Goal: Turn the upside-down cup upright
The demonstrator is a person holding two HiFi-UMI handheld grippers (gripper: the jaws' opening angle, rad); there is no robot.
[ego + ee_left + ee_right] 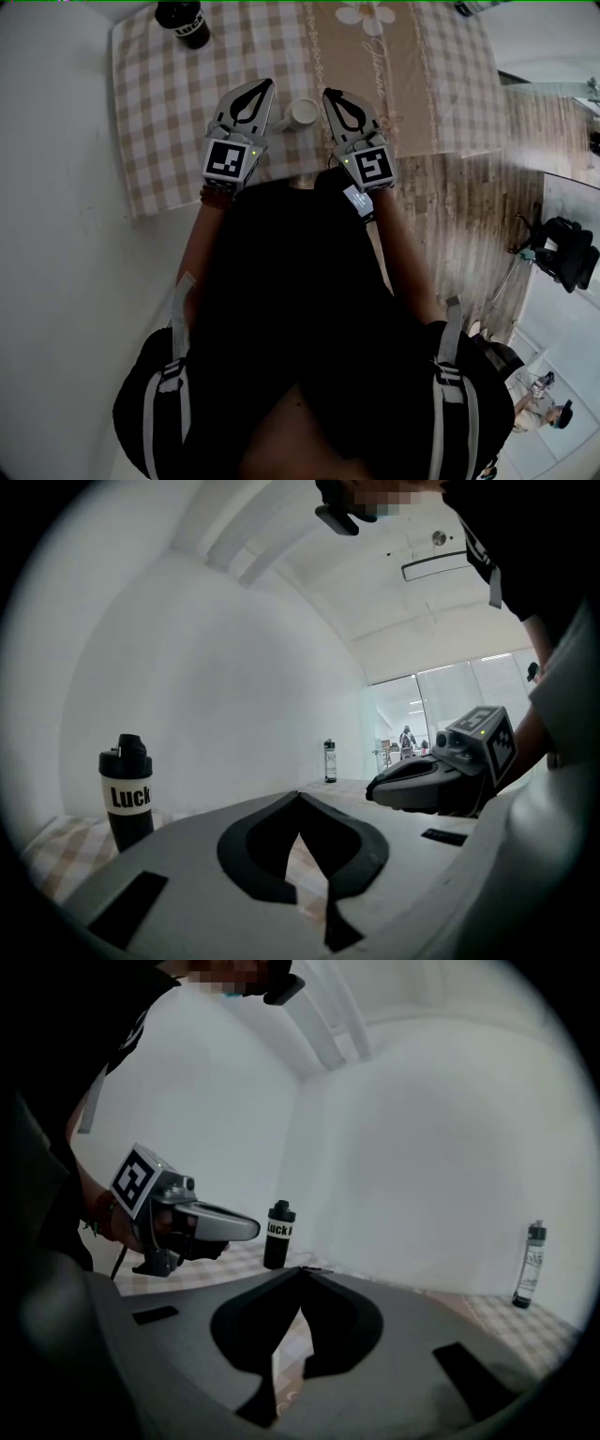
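A white cup (pixel 302 114) stands on the checked tablecloth (pixel 169 103) near the table's front edge, its round top face toward the head camera. I cannot tell whether that face is the mouth or the base. My left gripper (pixel 265 87) hangs just left of the cup and my right gripper (pixel 331 95) just right of it, both held above the table and apart from the cup. Each is shut with nothing between its jaws, as the left gripper (pixel 300 796) and right gripper (pixel 302 1269) show in their own views. The cup is hidden in both gripper views.
A black bottle (pixel 190 21) with a white label stands at the table's far left, the same black bottle (pixel 127 794) (pixel 278 1235) showing in both gripper views. A slim clear bottle (pixel 530 1265) stands farther off. A beige runner (pixel 361 56) crosses the cloth. Wooden floor lies to the right.
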